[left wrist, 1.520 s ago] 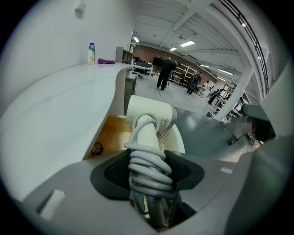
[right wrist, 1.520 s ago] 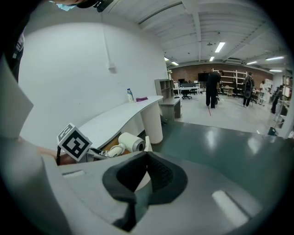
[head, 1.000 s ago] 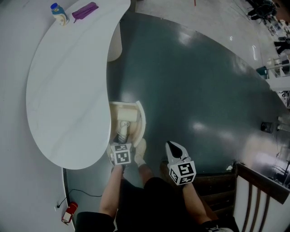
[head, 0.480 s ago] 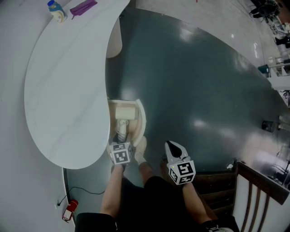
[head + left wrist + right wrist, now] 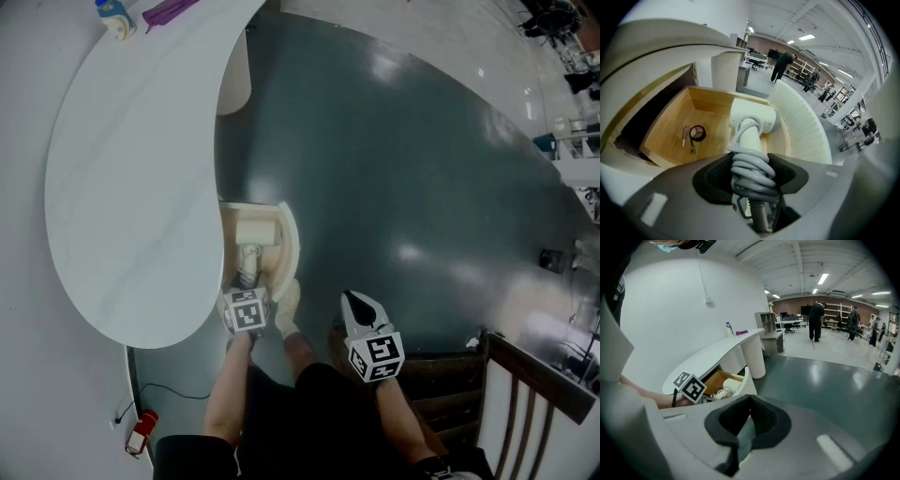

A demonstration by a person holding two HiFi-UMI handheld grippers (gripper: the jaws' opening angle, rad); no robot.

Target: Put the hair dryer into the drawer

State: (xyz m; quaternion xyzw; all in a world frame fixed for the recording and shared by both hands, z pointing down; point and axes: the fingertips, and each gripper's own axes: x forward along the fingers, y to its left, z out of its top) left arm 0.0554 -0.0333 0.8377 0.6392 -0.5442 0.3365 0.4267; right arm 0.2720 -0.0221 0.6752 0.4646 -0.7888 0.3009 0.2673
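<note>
Left gripper [image 5: 750, 168] grasps dryer [image 5: 751, 123] by its cord-wrapped handle, head at 12 o'clock over open drawer [image 5: 665, 131]. Right gripper [image 5: 748, 399] clenched, empty, at 3 o'clock of left.

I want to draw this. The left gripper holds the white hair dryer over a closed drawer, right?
No, the drawer is open, not closed. The left gripper view shows the left gripper holding the white hair dryer over it.
</note>
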